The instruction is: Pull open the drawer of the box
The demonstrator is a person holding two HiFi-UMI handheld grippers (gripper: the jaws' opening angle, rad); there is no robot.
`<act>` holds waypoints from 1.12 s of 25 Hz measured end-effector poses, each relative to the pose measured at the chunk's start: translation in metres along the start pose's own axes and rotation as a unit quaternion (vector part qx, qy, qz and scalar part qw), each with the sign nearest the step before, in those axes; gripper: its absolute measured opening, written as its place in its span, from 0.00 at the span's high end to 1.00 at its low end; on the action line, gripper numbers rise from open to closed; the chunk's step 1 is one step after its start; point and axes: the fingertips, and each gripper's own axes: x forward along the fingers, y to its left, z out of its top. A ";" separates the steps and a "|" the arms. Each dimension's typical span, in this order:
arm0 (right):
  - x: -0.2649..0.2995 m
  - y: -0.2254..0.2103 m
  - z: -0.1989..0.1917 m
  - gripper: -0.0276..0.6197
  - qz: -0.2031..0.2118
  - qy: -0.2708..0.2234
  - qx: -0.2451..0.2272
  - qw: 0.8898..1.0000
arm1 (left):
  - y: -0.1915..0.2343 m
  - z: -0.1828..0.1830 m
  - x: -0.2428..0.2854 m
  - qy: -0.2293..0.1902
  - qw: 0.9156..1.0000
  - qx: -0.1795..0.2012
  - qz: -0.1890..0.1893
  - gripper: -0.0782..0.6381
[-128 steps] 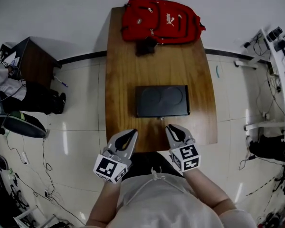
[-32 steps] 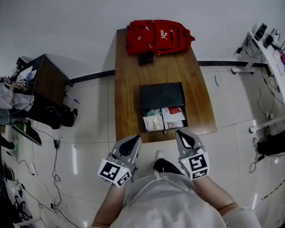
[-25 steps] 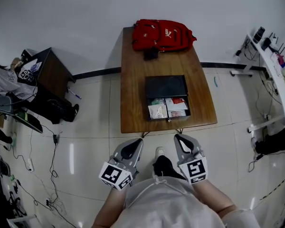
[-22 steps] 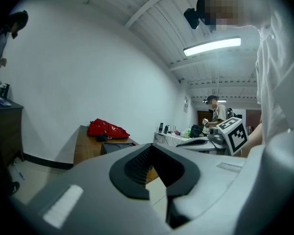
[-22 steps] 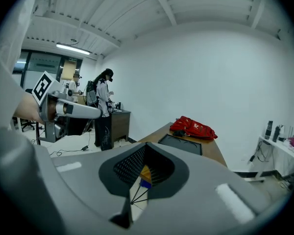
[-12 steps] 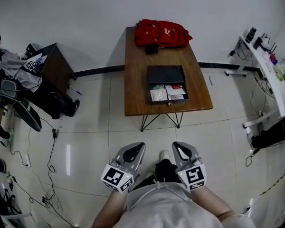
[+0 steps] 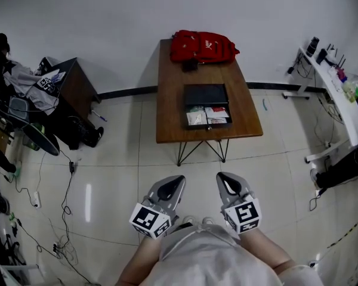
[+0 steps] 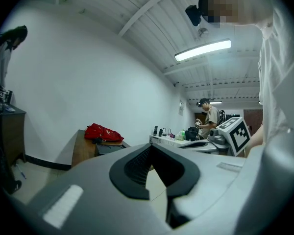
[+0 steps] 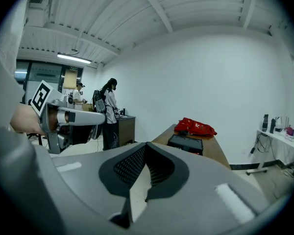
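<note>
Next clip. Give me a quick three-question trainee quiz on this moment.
1. True or false: the drawer is shut.
2. The backpack lies: A on the floor; B at the far end of the table; C in the drawer.
3. What do the left gripper and right gripper hold?
Key: 1 false; 2 B; 3 nothing, both are shut and empty.

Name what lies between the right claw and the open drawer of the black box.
Head view: bare pale tiled floor, then the brown wooden table's thin metal legs and front edge. The right claw is well short of the open drawer.
</note>
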 end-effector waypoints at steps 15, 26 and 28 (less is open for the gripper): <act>-0.022 -0.013 0.005 0.95 0.016 -0.016 -0.006 1.000 | -0.024 -0.001 0.014 0.003 1.000 0.002 0.012 0.88; -0.019 -0.024 0.007 0.95 0.018 -0.025 -0.003 1.000 | -0.027 0.002 0.028 0.005 1.000 0.011 0.006 0.88; -0.017 -0.026 0.008 0.95 0.020 -0.025 -0.003 0.999 | -0.025 0.002 0.030 0.005 1.000 0.011 0.007 0.88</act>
